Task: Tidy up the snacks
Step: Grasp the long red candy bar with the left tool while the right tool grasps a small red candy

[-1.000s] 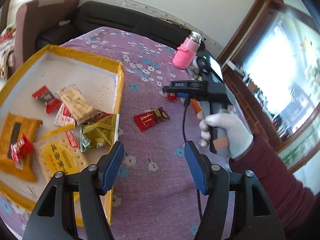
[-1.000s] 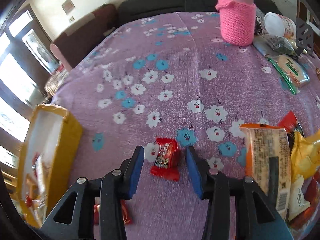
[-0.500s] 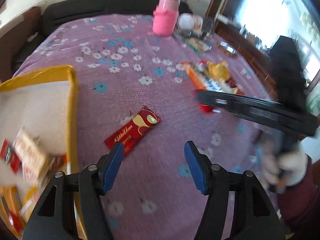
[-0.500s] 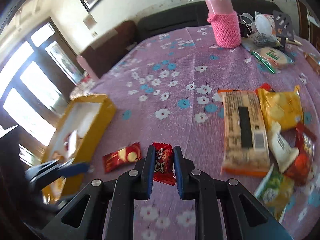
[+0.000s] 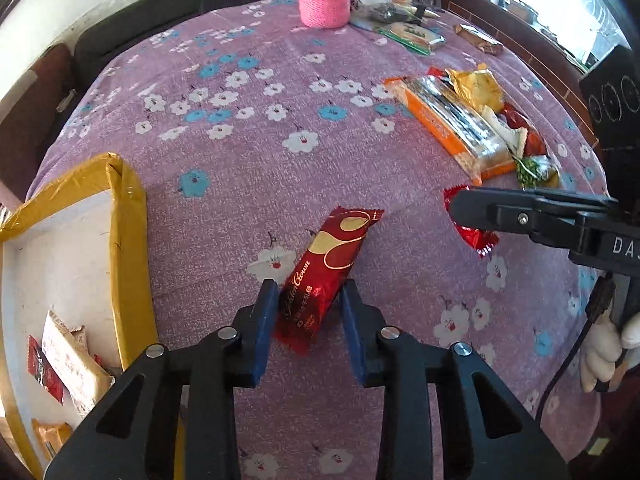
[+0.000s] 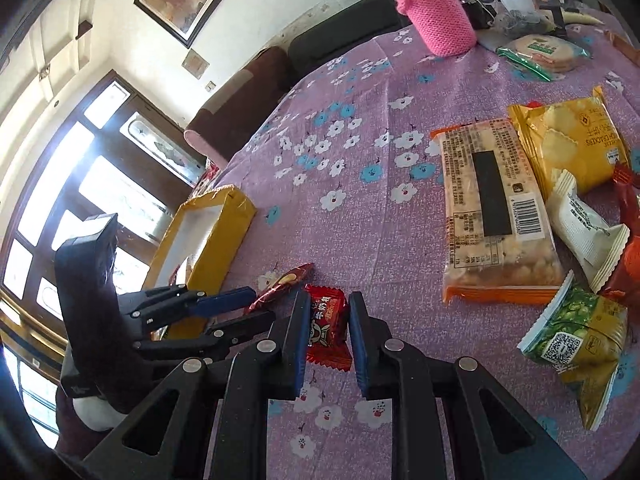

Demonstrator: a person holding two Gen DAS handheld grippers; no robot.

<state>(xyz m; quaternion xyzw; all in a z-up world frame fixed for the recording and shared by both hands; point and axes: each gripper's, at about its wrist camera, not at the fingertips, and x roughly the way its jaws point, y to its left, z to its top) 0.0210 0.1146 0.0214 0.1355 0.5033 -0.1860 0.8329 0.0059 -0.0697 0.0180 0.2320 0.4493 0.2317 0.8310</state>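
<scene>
while box rim [image 5: 132, 240] flanks, left claw [image 5: 308, 312] pinches wafer [image 5: 324, 272].

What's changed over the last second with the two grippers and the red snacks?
The left gripper swung from over the yellow box to the red Golden Crown bar, and its fingers have just been closing around it. The right gripper shut on the small red candy and is carrying it toward the box. The snack pile and pink bottle stayed put.

The left hand-held gripper [image 5: 307, 304] points steeply down at the tabletop [image 5: 248, 152], its jaws just closed in. The right hand-held gripper [image 6: 326, 320] is clamped shut, angled down beside it; a white-gloved hand [image 5: 604, 354] grips its handle.
</scene>
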